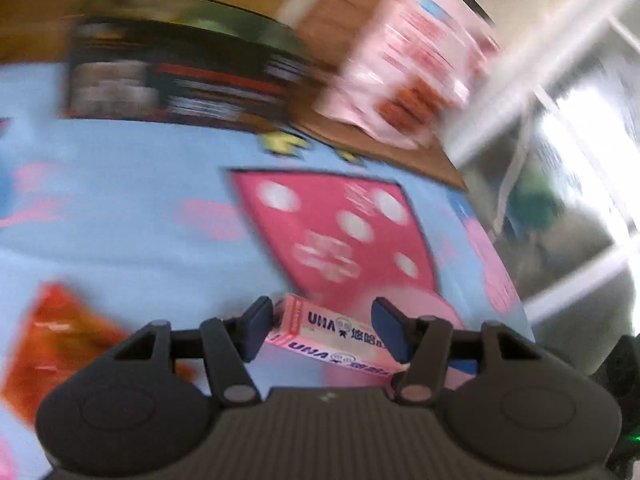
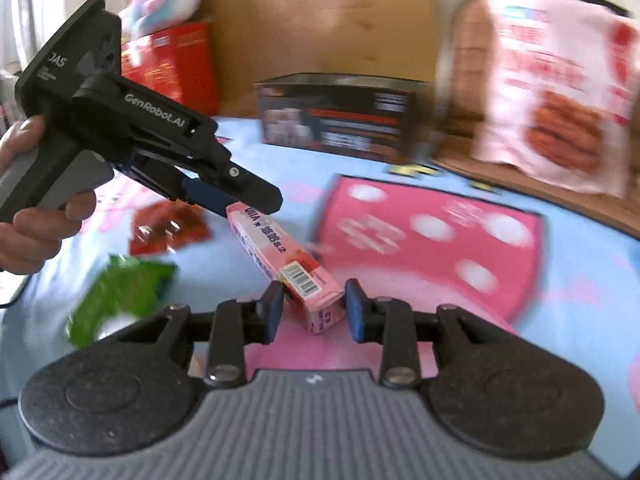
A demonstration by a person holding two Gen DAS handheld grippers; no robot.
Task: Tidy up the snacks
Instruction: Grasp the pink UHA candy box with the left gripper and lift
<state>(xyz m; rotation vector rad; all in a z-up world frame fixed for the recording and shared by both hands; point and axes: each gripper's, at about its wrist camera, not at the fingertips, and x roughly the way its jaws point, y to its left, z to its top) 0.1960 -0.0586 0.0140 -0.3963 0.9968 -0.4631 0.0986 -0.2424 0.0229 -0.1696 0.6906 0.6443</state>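
A slim pink candy box (image 1: 316, 322) (image 2: 276, 248) hangs tilted just above the blue cartoon cloth (image 1: 120, 200). My right gripper (image 2: 315, 306) is shut on its near end, both blue pads pressed to its sides. My left gripper (image 1: 324, 328) (image 2: 248, 200) sits at the box's far end, held by a person's hand (image 2: 24, 232). The box crosses the gap between its fingers at a slant. One finger lies against the box's end and the other overlaps its side, and blur hides whether the pads press.
A large pink pack with white dots (image 1: 340, 236) (image 2: 428, 240) lies just beyond the box. A black carton (image 1: 160, 80) (image 2: 336, 116) and a pale pink snack bag (image 1: 412, 72) (image 2: 560, 120) stand at the back. An orange packet (image 1: 60, 344) (image 2: 168, 232) and a green packet (image 2: 120, 296) lie left.
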